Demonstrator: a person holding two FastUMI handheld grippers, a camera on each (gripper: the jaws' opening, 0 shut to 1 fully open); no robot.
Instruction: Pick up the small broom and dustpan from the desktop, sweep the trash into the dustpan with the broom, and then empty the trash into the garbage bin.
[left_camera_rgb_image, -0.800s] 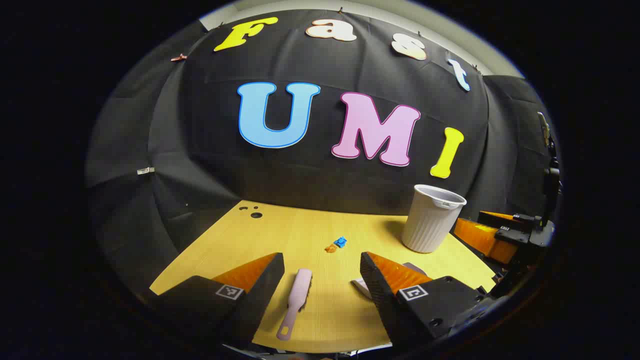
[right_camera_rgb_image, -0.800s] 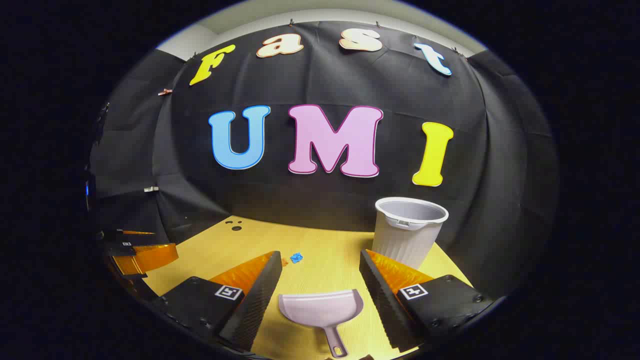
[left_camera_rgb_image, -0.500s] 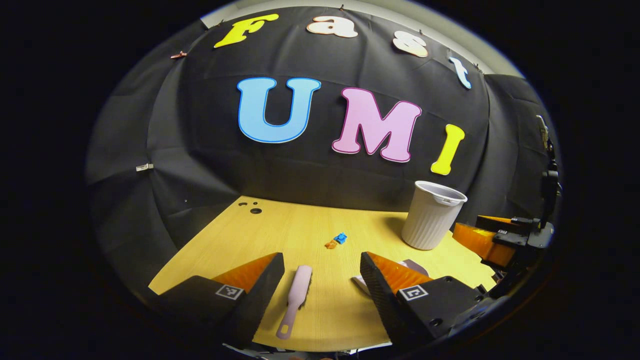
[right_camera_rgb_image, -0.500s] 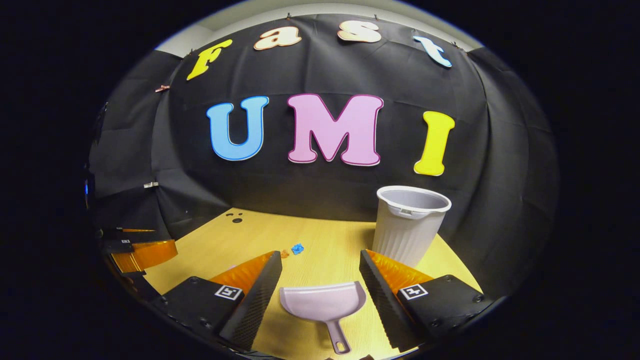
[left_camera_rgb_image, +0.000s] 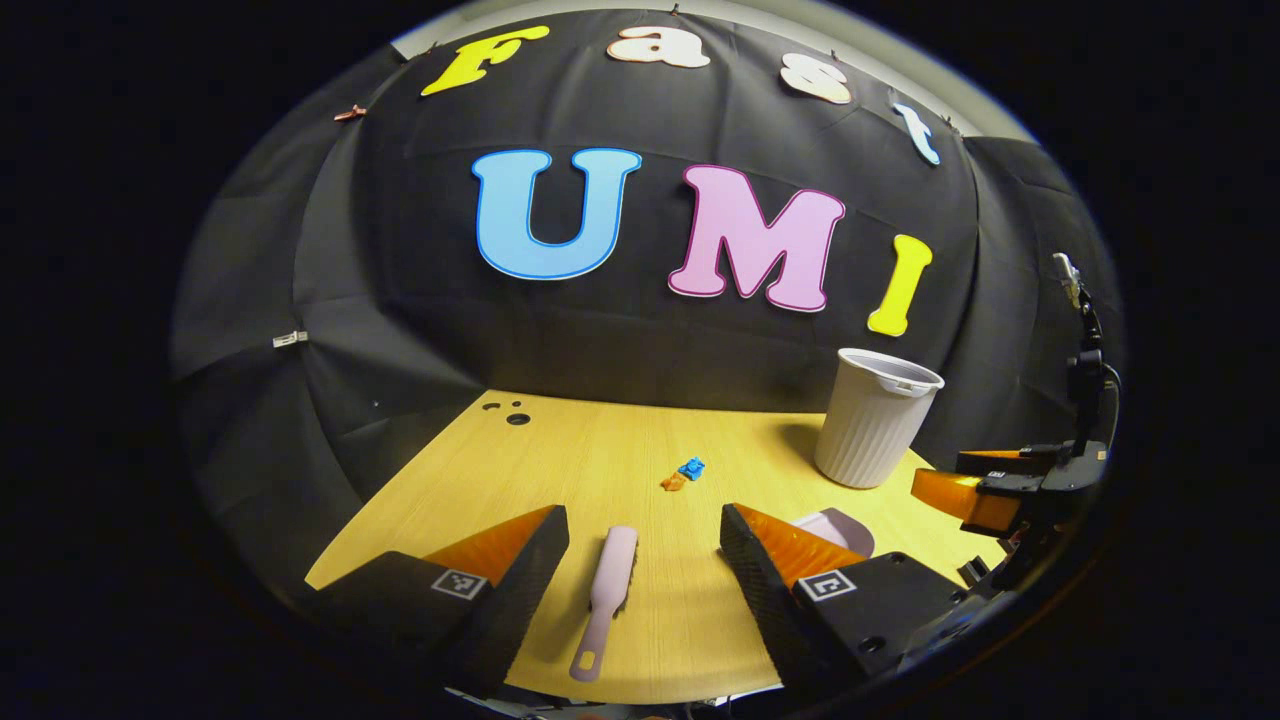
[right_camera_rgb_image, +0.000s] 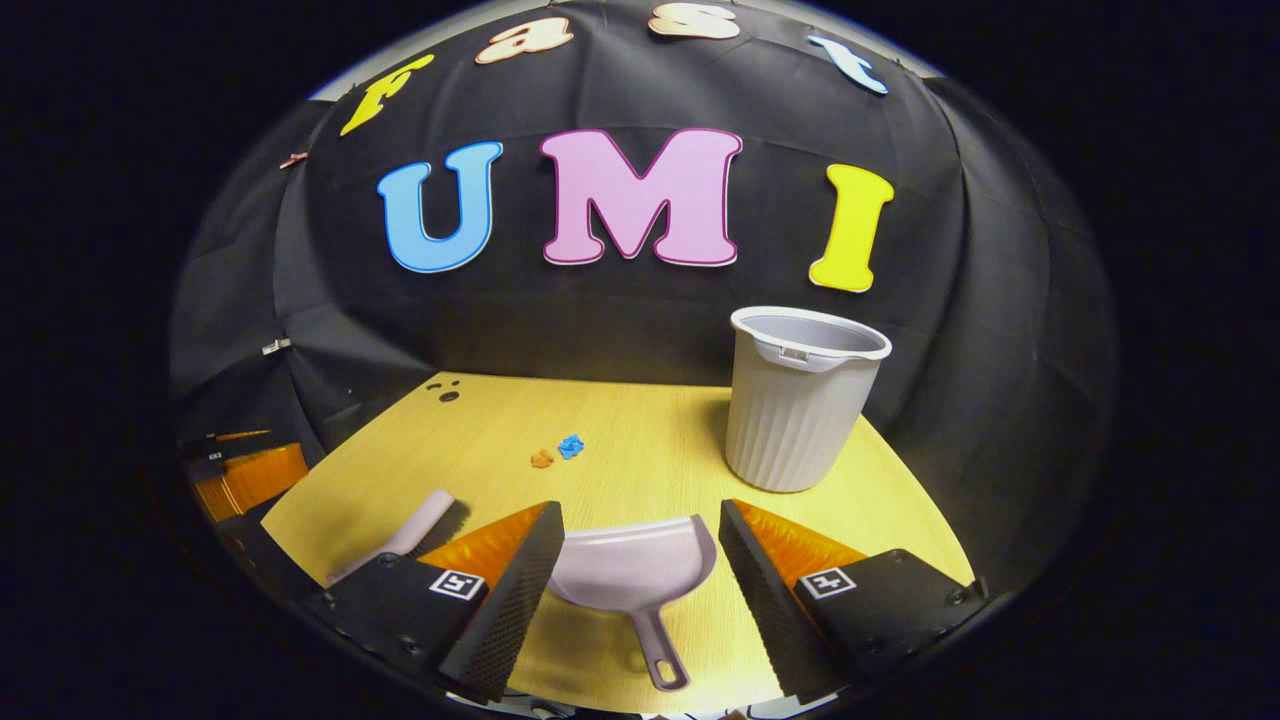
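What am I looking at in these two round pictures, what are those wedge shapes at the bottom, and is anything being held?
Each picture comes from a camera riding on a handheld two-finger gripper, one per hand. The wedges are that gripper's own fingers.

In the left gripper view, the left gripper is open over the broom. In the right gripper view, the right gripper is open over the dustpan.

On the table lie two trash bits and a bin. Nothing is held yet.

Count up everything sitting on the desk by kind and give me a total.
Broom: 1
Dustpan: 1
Garbage bin: 1
Trash scraps: 2, one blue, one orange
Total: 5
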